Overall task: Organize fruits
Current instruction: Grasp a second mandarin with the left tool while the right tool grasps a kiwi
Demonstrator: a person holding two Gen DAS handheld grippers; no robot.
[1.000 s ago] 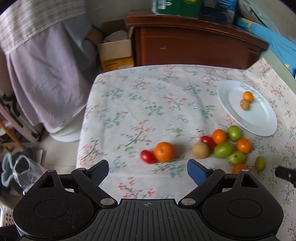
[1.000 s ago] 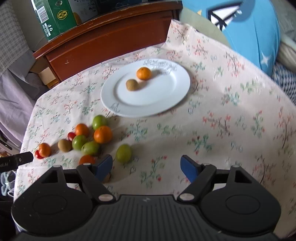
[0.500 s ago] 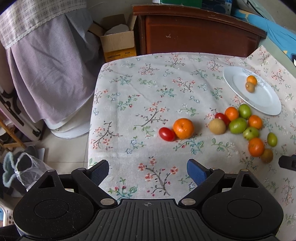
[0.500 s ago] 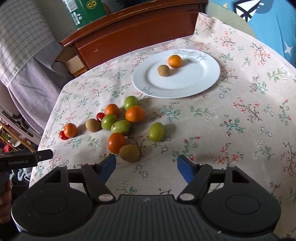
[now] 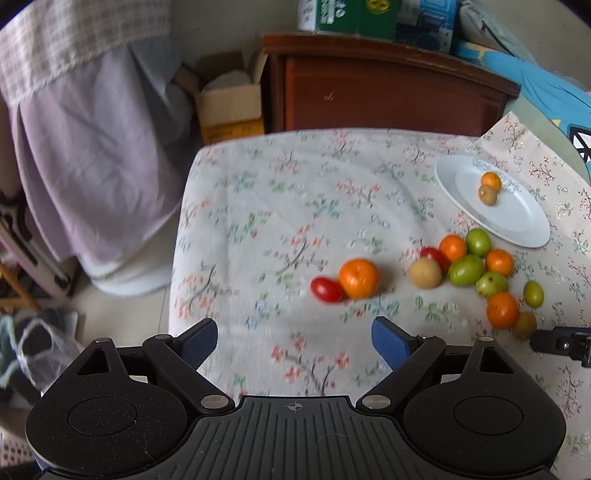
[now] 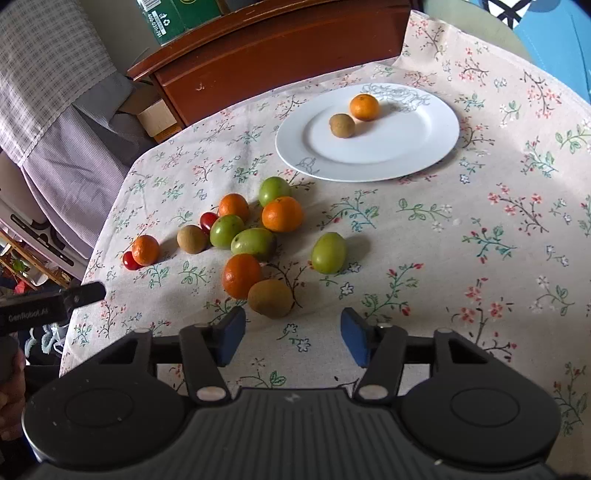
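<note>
Beyond table [image 5: 229, 206], cardboard box [image 5: 229, 107].

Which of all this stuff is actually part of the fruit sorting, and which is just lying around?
Part of the job:
white plate, already holding an orange and a kiwi
loose fruit pile on the tablecloth
left gripper, right gripper, both open

Just lying about:
wooden cabinet
cardboard box
green carton

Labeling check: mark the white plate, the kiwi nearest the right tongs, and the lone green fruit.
white plate [image 6: 424, 155]: right wrist view, bare front rim.
kiwi [image 6: 270, 298]: right wrist view, centre.
green fruit [image 6: 328, 253]: right wrist view, centre.
</note>
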